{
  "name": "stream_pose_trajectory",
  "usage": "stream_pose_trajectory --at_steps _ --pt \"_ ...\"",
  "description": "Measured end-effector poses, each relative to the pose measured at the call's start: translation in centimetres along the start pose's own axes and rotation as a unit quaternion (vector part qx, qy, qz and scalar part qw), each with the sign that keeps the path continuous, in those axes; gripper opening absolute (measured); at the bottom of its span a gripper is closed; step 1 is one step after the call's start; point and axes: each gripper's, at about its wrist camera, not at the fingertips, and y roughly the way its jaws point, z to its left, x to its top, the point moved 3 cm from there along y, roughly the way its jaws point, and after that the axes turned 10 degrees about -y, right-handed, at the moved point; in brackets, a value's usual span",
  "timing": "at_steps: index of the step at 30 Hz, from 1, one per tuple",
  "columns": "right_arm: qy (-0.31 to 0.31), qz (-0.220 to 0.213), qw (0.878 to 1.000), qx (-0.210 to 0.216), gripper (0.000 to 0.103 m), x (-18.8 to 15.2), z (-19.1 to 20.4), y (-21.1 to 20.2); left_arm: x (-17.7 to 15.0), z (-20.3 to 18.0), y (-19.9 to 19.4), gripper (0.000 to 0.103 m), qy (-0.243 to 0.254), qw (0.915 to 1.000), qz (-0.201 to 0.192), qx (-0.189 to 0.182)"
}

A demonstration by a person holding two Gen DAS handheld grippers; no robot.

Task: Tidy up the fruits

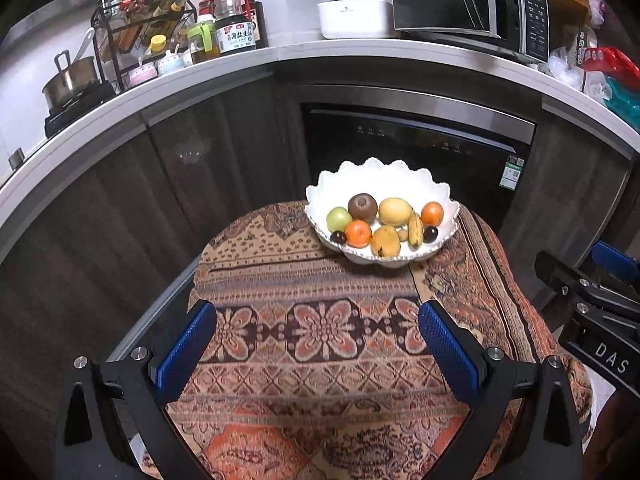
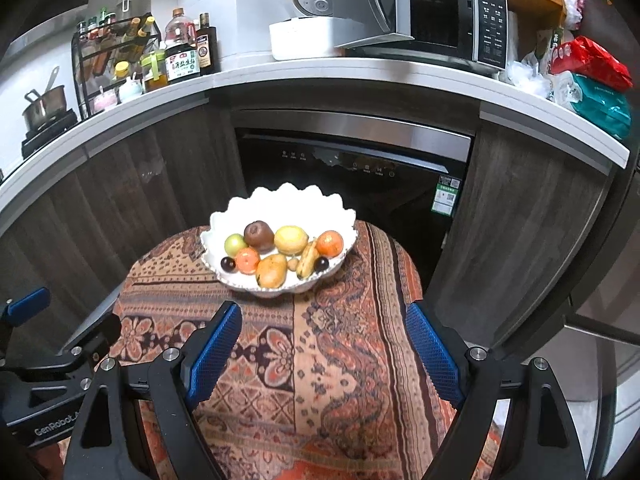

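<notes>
A white scalloped bowl (image 1: 434,194) (image 2: 224,220) stands at the far end of a small table under a patterned cloth (image 1: 320,352) (image 2: 304,380). It holds several fruits: a brown kiwi (image 1: 362,207) (image 2: 259,235), a green apple (image 1: 338,218), a lemon (image 2: 291,239), oranges (image 1: 432,213) (image 2: 330,243), a small banana (image 1: 416,230) and dark plums (image 2: 229,263). My left gripper (image 1: 318,316) hovers open over the near cloth, nothing between its blue pads. My right gripper (image 2: 324,318) is open too, just short of the bowl and empty.
Behind the table are dark cabinets and a built-in dishwasher (image 1: 420,152) (image 2: 356,168). The counter above carries a bottle rack (image 1: 140,36), a pot (image 2: 44,106), a rice cooker (image 1: 356,4), a microwave (image 2: 432,20) and bags (image 2: 592,80).
</notes>
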Motion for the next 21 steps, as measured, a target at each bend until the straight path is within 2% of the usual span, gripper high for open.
stream_pose_trajectory --at_steps 11,21 --pt "-0.007 0.005 1.000 0.009 0.085 -2.7 0.4 -1.7 -3.5 0.7 -1.6 0.103 -0.009 0.9997 0.022 0.001" --pt "-0.002 0.008 1.000 0.012 0.085 -4.6 0.5 -2.7 -5.2 0.8 -2.6 0.103 -0.012 0.9995 0.029 0.000"
